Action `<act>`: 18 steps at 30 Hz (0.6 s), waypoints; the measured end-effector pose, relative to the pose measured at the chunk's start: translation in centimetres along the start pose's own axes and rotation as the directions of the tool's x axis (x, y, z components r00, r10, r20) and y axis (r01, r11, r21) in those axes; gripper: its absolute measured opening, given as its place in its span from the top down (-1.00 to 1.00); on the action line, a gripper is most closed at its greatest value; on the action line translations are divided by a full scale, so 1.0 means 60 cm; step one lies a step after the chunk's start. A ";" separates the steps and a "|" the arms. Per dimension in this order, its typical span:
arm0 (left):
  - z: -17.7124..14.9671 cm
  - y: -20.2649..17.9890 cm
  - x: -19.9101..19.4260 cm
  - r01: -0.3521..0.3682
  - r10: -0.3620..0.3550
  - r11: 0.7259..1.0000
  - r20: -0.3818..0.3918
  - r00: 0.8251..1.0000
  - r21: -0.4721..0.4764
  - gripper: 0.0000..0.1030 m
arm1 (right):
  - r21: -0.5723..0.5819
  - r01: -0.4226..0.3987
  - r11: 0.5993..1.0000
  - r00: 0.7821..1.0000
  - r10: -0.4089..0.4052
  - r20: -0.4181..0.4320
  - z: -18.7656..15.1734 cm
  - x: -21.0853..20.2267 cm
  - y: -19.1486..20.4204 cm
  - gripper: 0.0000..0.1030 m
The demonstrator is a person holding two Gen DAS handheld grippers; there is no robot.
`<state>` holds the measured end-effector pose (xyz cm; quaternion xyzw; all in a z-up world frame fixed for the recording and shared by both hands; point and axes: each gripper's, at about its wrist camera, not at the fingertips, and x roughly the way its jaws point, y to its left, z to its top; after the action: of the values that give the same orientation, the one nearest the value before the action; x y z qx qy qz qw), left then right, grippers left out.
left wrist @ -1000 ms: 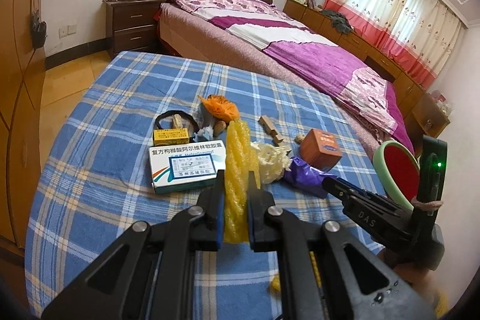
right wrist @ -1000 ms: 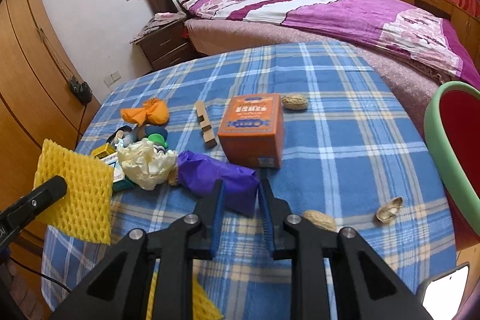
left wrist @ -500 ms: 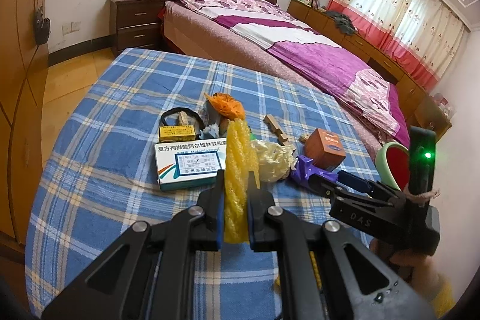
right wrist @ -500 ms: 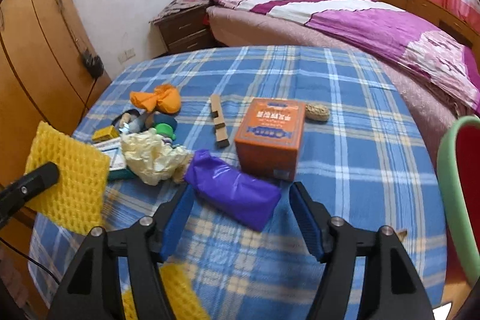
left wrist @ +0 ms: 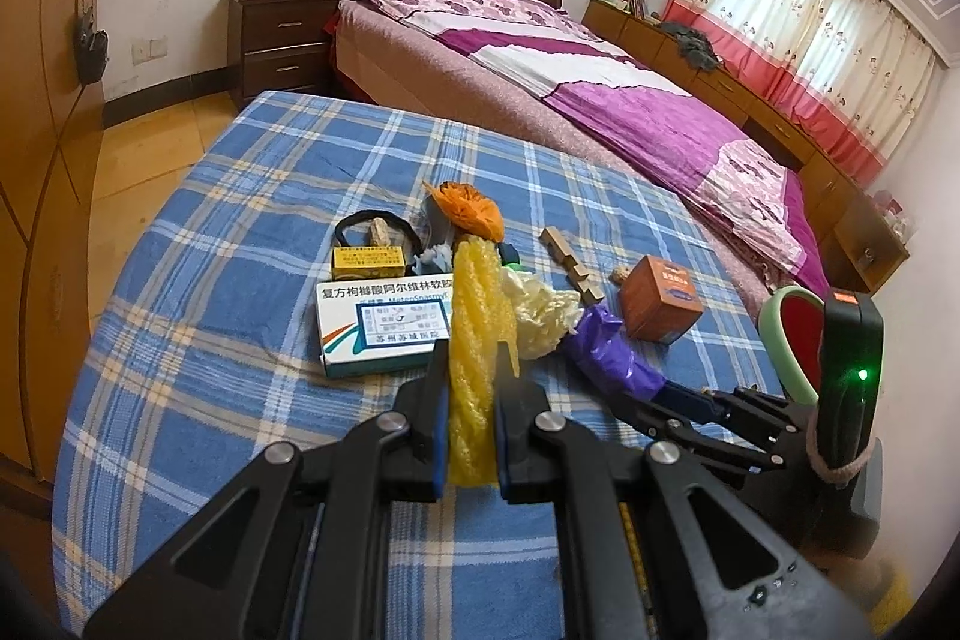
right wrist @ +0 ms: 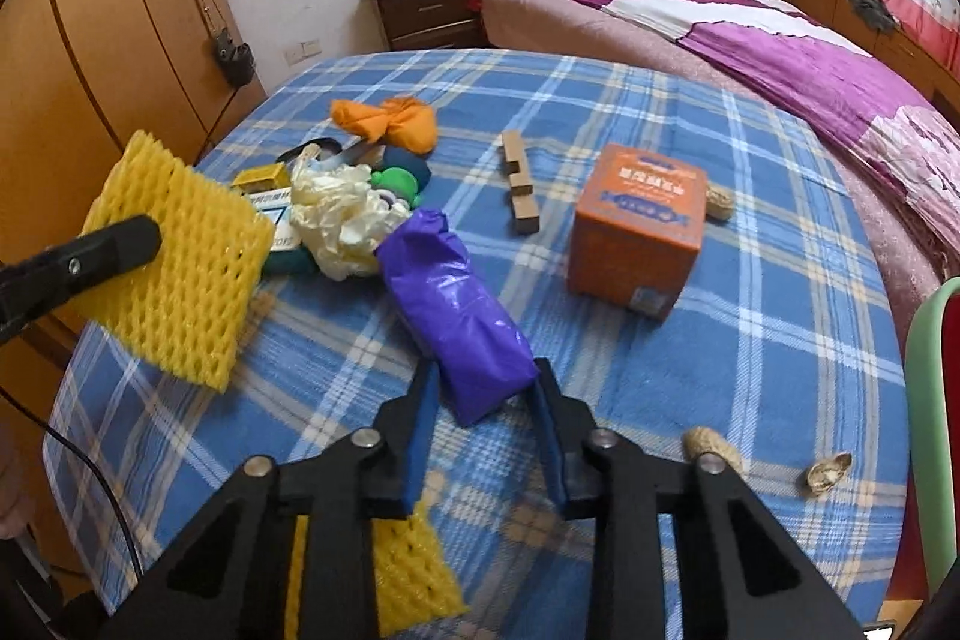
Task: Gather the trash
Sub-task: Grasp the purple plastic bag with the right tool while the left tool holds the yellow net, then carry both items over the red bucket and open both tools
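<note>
My left gripper [left wrist: 474,370] is shut on a yellow foam net [left wrist: 477,316], held upright above the blue checked tablecloth [left wrist: 210,340]; the net [right wrist: 180,268] also shows at the left of the right wrist view. A purple plastic bag [right wrist: 456,304] lies on the cloth. My right gripper [right wrist: 483,370] has its jaws closing on the bag's near end, with a blue pad against each side of it. From the left wrist view the right gripper [left wrist: 654,394] reaches the purple bag [left wrist: 606,352] from the right.
Crumpled cream plastic [right wrist: 342,220], an orange bag [right wrist: 390,121], a wooden block [right wrist: 519,184], an orange box [right wrist: 636,226], a white medicine box [left wrist: 384,322] and peanut shells [right wrist: 714,451] lie on the cloth. A green-rimmed red bin [left wrist: 792,334] stands at the right edge. A second foam net [right wrist: 408,574] lies under my right gripper.
The right jaws spread wide, moved forward over the purple bag's near end and narrowed around it, and the wrist rolled. The left gripper kept still with the foam net.
</note>
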<state>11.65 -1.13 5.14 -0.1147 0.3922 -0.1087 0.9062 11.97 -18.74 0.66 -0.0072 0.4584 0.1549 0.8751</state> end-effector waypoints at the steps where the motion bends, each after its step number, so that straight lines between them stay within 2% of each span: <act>1: 0.000 -0.002 -0.003 0.001 -0.001 1.000 0.002 1.000 0.003 0.80 | 0.011 -0.011 1.000 1.000 0.011 0.006 -0.001 -0.004 -0.002 0.49; 10: 0.008 -0.032 -0.039 0.023 -0.025 0.999 0.038 0.999 0.045 0.80 | 0.054 -0.052 0.997 0.988 0.044 0.150 -0.014 -0.092 -0.001 0.63; 18: 0.024 -0.102 -0.074 0.087 -0.095 0.989 0.056 0.994 0.118 0.80 | 0.144 -0.032 0.989 0.961 -0.009 0.277 -0.022 -0.197 -0.032 0.63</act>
<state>9.07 -5.47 10.96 -0.0830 0.3515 -0.1689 0.9171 5.15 -23.90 9.16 0.0816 0.3415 0.1252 0.9279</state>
